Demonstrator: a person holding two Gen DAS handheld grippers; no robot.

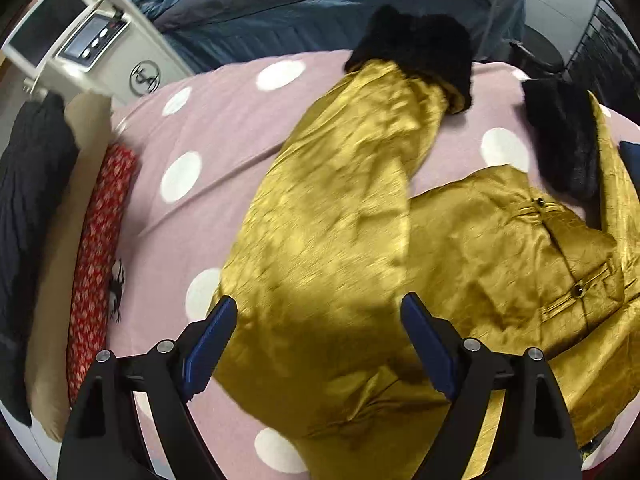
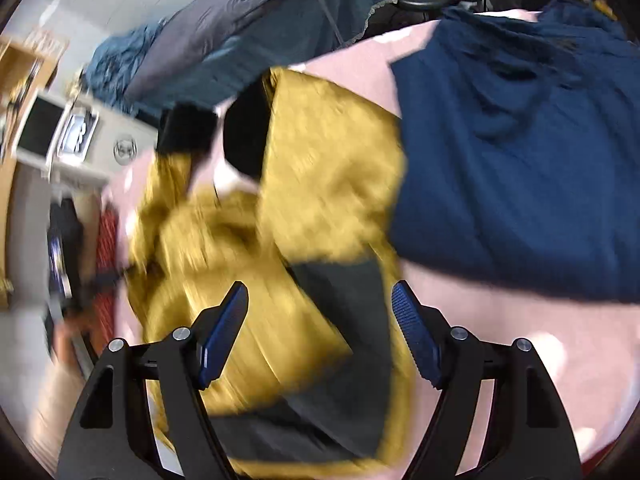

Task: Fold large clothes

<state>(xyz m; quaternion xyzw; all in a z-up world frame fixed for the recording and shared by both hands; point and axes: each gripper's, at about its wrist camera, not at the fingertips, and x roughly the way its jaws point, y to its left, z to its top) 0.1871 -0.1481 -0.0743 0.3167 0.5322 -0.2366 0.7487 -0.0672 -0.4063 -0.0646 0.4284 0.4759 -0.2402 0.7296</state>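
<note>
Left wrist view: looks down, close over the gold jacket (image 1: 328,216) on the bed (image 1: 224,128).
Right wrist view: close too, blurry, faces the jacket (image 2: 320,168).
Shared: jacket, bed.

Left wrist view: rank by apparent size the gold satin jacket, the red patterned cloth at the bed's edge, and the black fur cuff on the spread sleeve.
1. Gold satin jacket, largest by far.
2. Red patterned cloth.
3. Black fur cuff, though it lies farthest away, so its rank is unsure.
</note>
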